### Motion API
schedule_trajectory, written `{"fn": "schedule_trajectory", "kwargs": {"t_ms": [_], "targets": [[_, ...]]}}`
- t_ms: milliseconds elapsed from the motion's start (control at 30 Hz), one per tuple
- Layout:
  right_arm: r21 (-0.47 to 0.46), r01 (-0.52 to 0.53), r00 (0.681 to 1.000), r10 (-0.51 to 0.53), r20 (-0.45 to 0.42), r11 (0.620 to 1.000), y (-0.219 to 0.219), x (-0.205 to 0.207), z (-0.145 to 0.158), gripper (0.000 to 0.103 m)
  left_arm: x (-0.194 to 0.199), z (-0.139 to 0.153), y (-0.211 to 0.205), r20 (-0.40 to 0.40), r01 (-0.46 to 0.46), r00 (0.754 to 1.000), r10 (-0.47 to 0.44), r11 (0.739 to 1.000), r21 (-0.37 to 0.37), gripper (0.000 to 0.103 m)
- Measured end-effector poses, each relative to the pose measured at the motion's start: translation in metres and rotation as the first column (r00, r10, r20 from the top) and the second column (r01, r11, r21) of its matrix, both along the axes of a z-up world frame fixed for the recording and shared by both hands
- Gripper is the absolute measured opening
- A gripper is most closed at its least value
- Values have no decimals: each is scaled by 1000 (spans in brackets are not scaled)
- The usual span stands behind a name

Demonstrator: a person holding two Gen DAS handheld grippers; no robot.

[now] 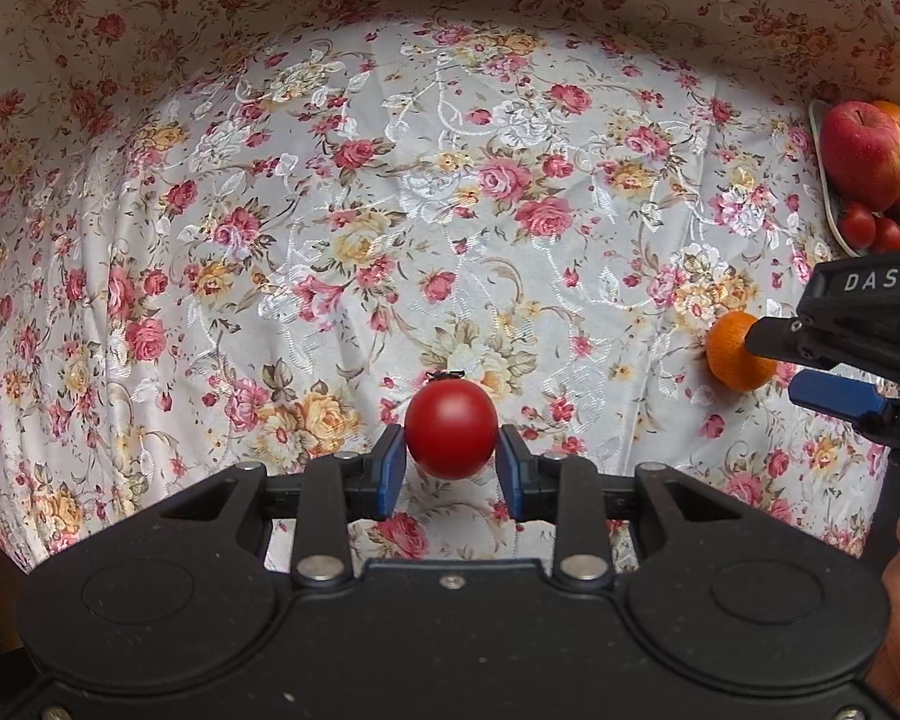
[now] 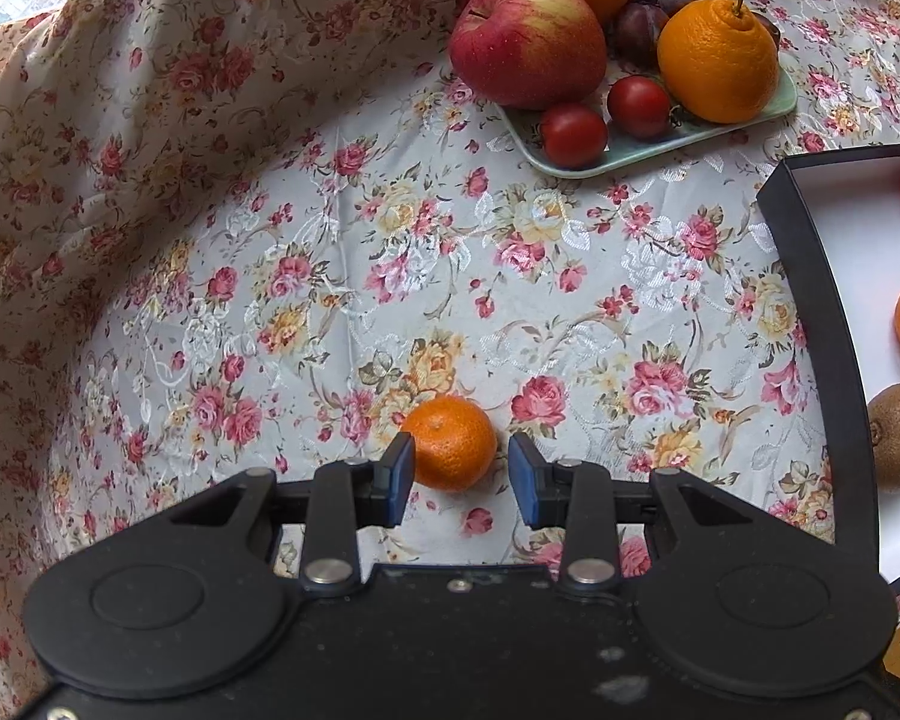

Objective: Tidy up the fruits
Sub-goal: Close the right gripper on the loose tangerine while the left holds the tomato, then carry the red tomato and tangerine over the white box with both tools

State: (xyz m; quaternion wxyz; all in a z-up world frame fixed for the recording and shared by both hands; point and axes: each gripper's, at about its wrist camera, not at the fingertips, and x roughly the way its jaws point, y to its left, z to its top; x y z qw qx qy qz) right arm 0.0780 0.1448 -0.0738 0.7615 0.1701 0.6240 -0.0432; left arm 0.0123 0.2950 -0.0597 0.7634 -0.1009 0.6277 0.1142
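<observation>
Blue fingertips [image 1: 390, 468] of the left gripper [image 1: 452, 468] are pinching a red tomato [image 1: 450, 431], seemingly lifted off the floral cloth [image 1: 330, 210]. Over on the right gripper [image 2: 461, 477], the jaws are standing apart around a mandarin [image 2: 450, 441] lying on the cloth, one pad touching it. Beyond those fingers, a green plate [image 2: 630, 150] is carrying one apple [image 2: 525, 39], two oranges and two tomatoes. "DAS" is showing on the right gripper's side.
</observation>
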Motion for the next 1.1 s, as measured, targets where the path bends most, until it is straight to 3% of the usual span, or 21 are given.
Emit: {"fn": "schedule_trajectory", "kwargs": {"t_ms": [300, 667, 1100], "targets": [[-17, -28, 999, 27, -22, 999, 29, 2, -20, 38, -6, 1, 21, 0, -36, 999, 36, 999, -24, 41], [-143, -114, 992, 119, 30, 983, 54, -4, -22, 38, -9, 4, 30, 9, -53, 999, 53, 998, -21, 41], [-97, -153, 988, 155, 12, 983, 38, -17, -3, 38, -5, 13, 9, 20, -13, 1000, 12, 1000, 14, 41]]}}
